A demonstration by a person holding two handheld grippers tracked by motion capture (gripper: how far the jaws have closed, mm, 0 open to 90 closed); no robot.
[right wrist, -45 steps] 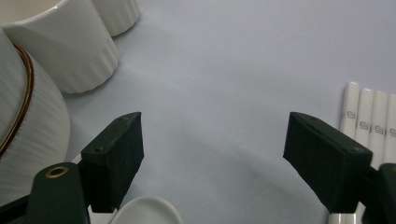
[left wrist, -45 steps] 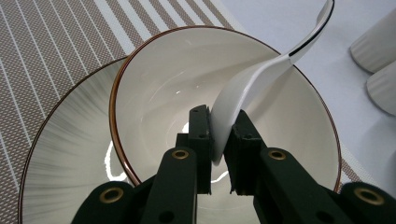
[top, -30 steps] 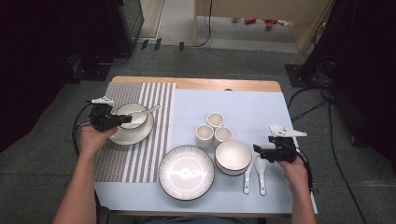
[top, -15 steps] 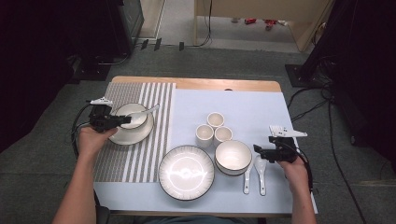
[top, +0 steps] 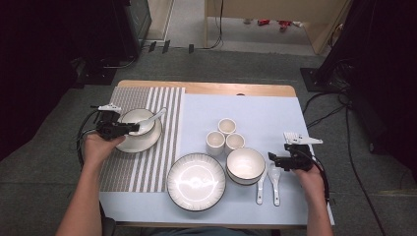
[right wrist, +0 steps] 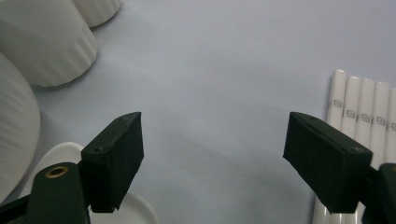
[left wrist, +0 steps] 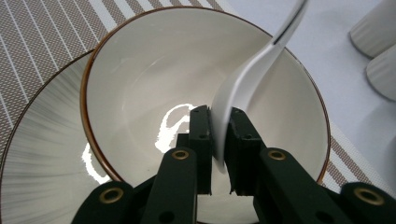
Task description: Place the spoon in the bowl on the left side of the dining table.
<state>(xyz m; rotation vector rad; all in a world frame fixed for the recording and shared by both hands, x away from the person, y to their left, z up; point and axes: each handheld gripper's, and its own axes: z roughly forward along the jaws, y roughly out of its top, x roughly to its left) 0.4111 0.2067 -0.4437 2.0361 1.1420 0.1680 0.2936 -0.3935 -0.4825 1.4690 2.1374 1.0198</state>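
Your left gripper (left wrist: 219, 140) has its jaws pinched nearly together on the bowl end of a white spoon (left wrist: 243, 84). The spoon sits inside the small bowl (left wrist: 140, 74), its handle leaning out over the far rim. That bowl rests on a plate (left wrist: 42, 149) on the striped mat (top: 162, 118) at the left of the bench (top: 236, 89).

By the look of it, you are at the point of setting the spoon into the bowl: it is already down in place, but you have not let go. The next move is likely to ease the jaws apart and draw the gripper straight back, without nudging the spoon or tipping the bowl on its plate.

Your right gripper (right wrist: 210, 158) hangs with its jaws wide apart and nothing between them, low over the pale blue mat (right wrist: 224, 70). In the high view it is just right of two more spoons (top: 268, 184) lying beside the second bowl (top: 245, 164), with three cups (top: 225, 137) and a large plate (top: 195, 181) nearby. White sticks (right wrist: 359, 107) lie at its right.
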